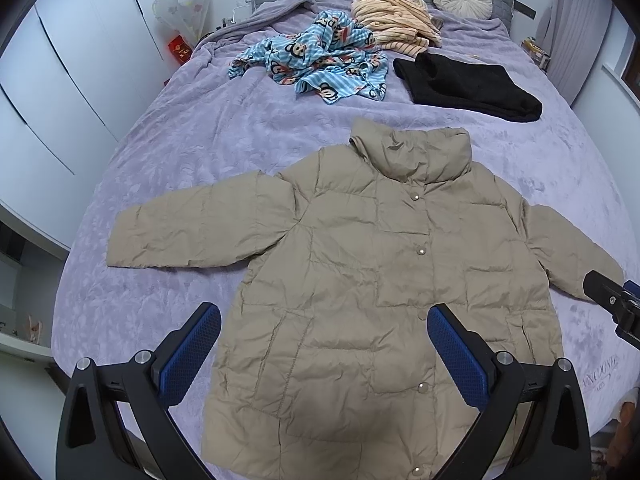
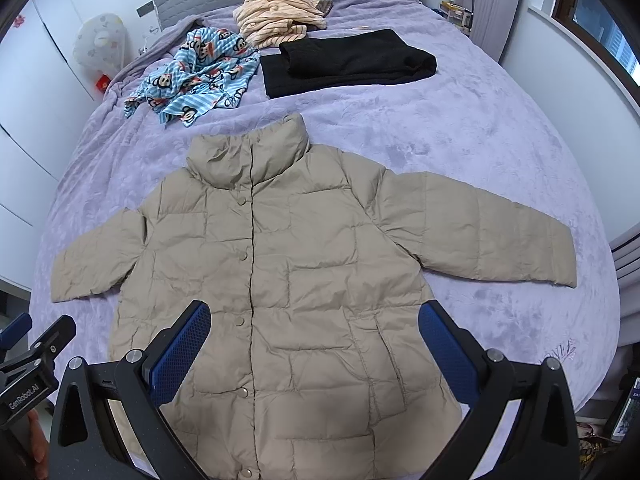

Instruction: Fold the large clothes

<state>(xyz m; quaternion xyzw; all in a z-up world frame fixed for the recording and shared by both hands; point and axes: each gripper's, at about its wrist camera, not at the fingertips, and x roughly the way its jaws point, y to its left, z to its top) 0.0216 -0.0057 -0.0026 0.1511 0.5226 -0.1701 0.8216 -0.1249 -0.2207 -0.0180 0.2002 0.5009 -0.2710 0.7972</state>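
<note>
The khaki puffer jacket's (image 1: 360, 280) hem ran off the bottom edge of both wrist views, and the left gripper's (image 1: 324, 344) black frame covered its lower corners. In the left view, the right gripper (image 1: 612, 304) hid the cuff of the sleeve on that side and was itself cut by the frame edge, so its jaws could not be read there. Lettering stitched into the lavender bedspread (image 1: 180, 152) was partly hidden. Small items on the bedside shelf (image 2: 456, 10) were too small to identify.
</note>
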